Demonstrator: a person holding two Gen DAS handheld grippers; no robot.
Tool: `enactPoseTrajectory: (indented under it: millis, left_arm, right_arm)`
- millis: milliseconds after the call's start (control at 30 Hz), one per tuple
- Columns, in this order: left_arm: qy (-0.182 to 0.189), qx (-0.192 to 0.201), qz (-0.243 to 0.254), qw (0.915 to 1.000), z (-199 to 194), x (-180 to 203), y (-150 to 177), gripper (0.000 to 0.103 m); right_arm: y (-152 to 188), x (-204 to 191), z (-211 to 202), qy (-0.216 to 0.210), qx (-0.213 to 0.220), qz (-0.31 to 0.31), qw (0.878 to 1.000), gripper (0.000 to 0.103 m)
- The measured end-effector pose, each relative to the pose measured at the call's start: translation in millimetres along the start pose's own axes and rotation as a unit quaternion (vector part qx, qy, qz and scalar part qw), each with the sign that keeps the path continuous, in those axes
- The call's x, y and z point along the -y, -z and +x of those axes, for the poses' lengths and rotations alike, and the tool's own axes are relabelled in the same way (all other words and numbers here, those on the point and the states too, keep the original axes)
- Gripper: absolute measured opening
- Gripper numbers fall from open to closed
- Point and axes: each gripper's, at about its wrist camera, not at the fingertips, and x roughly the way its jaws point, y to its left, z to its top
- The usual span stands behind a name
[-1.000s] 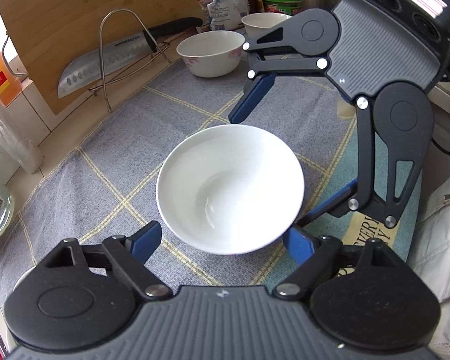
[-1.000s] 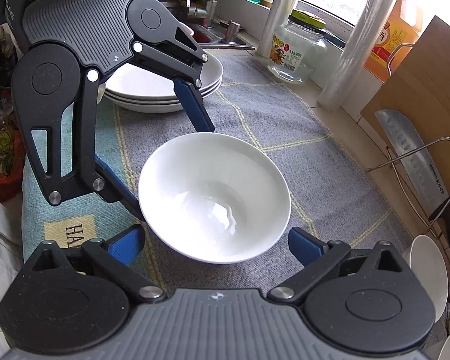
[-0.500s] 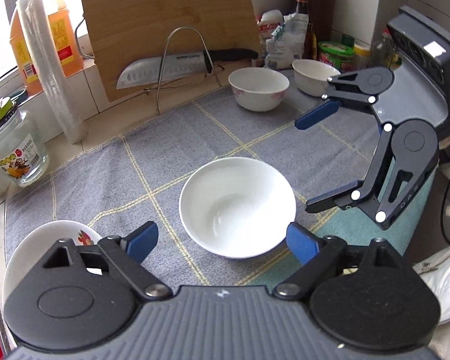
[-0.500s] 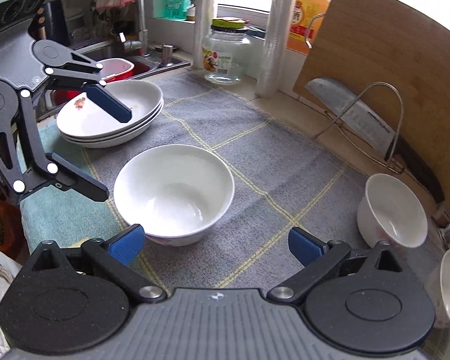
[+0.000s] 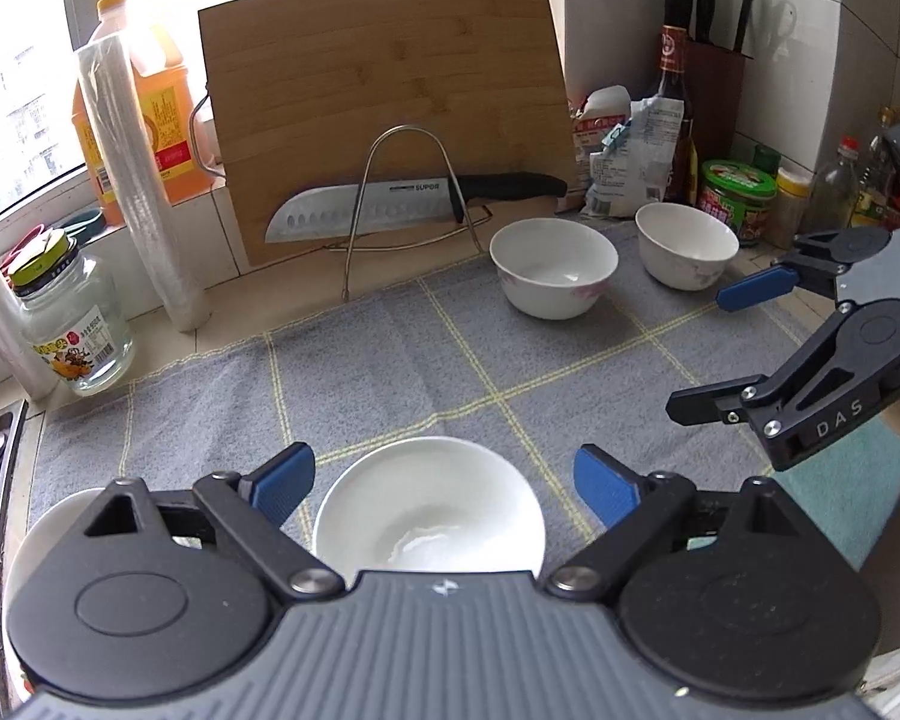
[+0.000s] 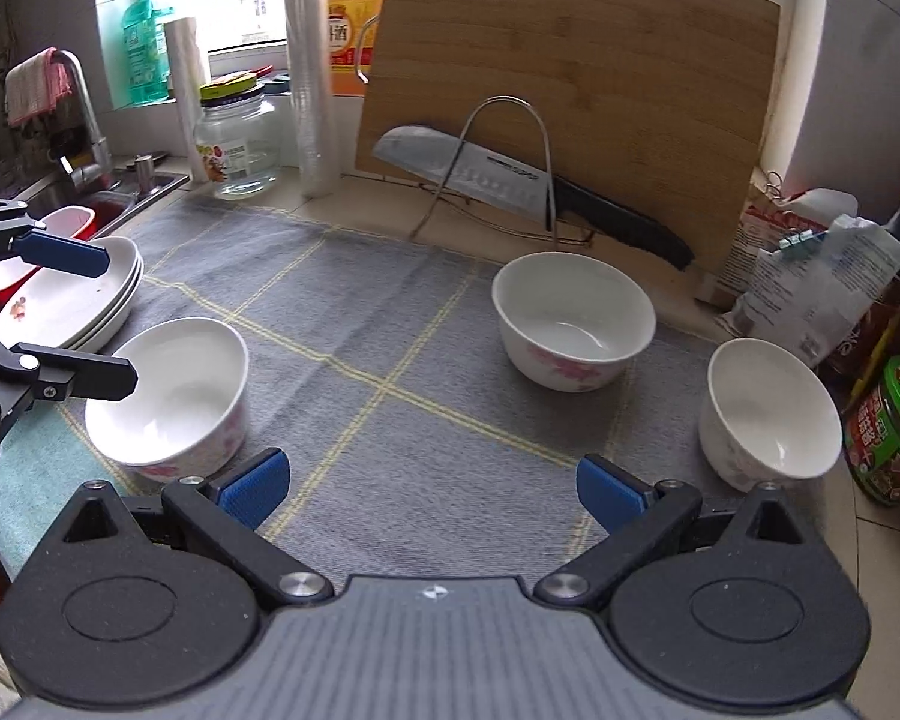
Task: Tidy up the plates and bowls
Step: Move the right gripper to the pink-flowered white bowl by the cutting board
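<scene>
sitting upright, the white pink-flowered bowl (image 6: 168, 396) is empty, both grippers' fingers (image 5: 285, 480) released.

In the left wrist view, the near part of the white bowl (image 5: 429, 504) is covered by the left gripper (image 5: 444, 483) body, and the stack of plates (image 5: 36, 534) is mostly hidden behind the same body. The right gripper (image 5: 696, 351) is cut off by the right edge. In the right wrist view, the left gripper (image 6: 114, 321) is cut by the left edge, and the green-lidded jar (image 6: 891, 432) by the right edge. Part of the knife (image 6: 510, 180) is crossed by the wire stand (image 6: 498, 162). The labels on the packets (image 6: 810, 282) cannot be read.
</scene>
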Motion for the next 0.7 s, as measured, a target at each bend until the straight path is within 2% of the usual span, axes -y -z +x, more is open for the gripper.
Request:
enactPoseTrajectory:
  millis: [167, 400, 567, 700]
  left_arm:
    - [-0.029, -0.002, -0.016, 0.9994, 21.4, 33.7, -25.2, 0.094]
    - [-0.052, -0.014, -0.042, 0.9977, 53.6, 68.2, -51.2, 0.094]
    - [-0.056, -0.018, -0.058, 0.9966, 77.1, 80.4, -60.7, 0.094]
    - [-0.056, -0.012, -0.066, 0.9961, 95.4, 83.9, -68.6, 0.094]
  right_arm:
    - [-4.9, 48.3, 3.6, -0.010, 0.000, 0.007, 1.000, 0.103]
    - [-29.7, 106.6, 8.3, -0.065, 0.013, 0.007, 0.998, 0.103]
    - [-49.5, 131.6, 20.4, -0.093, 0.013, 0.026, 0.995, 0.103]
    - [-60.4, 137.3, 35.9, -0.090, 0.004, 0.026, 0.996, 0.103]
